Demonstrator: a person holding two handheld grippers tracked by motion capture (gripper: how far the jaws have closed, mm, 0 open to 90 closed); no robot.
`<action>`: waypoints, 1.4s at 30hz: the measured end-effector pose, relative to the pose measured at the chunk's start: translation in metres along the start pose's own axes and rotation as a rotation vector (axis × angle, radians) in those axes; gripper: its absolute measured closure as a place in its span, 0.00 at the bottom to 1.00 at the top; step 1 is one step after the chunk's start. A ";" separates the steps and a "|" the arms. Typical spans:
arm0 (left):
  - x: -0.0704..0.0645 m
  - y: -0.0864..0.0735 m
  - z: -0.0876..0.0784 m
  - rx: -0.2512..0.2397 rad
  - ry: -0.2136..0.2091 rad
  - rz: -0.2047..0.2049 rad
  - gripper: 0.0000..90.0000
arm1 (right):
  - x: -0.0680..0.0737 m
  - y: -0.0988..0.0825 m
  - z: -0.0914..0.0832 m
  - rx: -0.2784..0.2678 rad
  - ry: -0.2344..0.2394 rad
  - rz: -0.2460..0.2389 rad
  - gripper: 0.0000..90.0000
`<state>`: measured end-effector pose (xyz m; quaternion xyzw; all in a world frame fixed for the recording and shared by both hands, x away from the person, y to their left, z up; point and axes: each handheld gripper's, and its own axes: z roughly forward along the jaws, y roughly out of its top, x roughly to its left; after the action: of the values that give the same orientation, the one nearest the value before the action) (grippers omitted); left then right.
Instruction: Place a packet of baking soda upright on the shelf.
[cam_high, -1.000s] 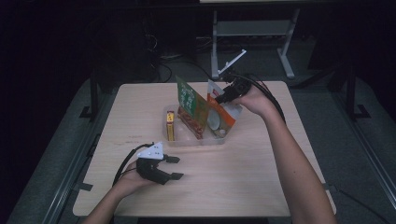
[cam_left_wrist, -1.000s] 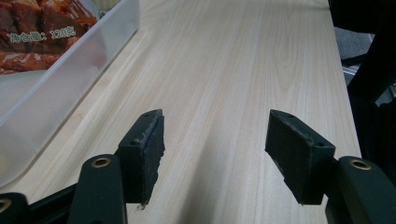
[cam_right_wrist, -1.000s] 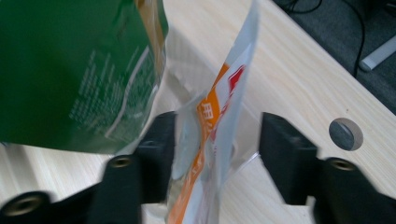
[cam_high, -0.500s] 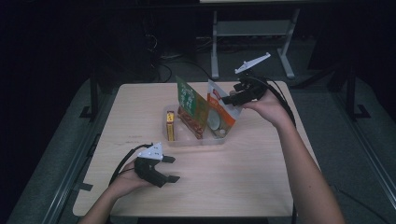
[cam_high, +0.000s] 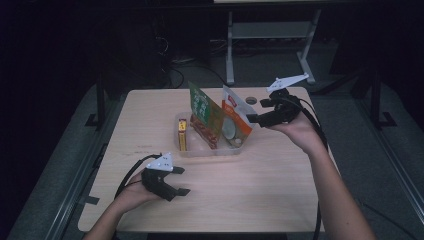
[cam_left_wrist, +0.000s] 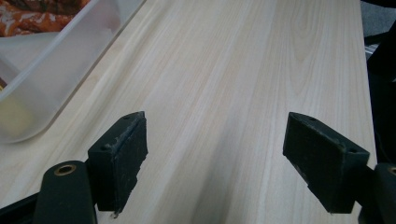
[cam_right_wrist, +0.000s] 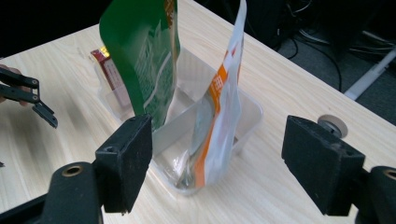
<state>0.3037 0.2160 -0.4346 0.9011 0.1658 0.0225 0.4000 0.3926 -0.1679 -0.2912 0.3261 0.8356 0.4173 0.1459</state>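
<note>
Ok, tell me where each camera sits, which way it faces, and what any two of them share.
High view: fixed above the person's side, looking forward and down on the table; both forearms enter from below, left gripper near, right gripper by the clear tray.
Left gripper view: rides the left gripper, looking low across bare wood past a corner of the tray; open jaws show.
Right gripper view: rides the right gripper, facing the tray's green pouch and orange-and-white pouch; open jaws show.
Shared: high and right gripper views both show the pouches.

Dim lab, lone wooden table (cam_high: 260, 200), cables (cam_high: 175, 75) on floor, metal stand (cam_high: 270, 35) behind
</note>
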 end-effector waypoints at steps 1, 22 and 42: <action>0.000 -0.001 -0.001 -0.001 0.002 -0.005 0.24 | 0.001 -0.005 -0.002 -0.006 -0.008 0.001 0.27; 0.000 -0.011 -0.011 0.001 0.063 -0.013 0.24 | 0.023 -0.101 -0.007 -0.069 0.011 0.015 0.26; -0.004 -0.026 -0.011 0.005 0.101 -0.036 0.24 | 0.042 -0.165 0.010 0.007 0.013 0.014 0.20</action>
<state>0.2912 0.2388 -0.4455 0.8967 0.2020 0.0605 0.3891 0.2970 -0.2059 -0.4270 0.3298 0.8357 0.4175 0.1362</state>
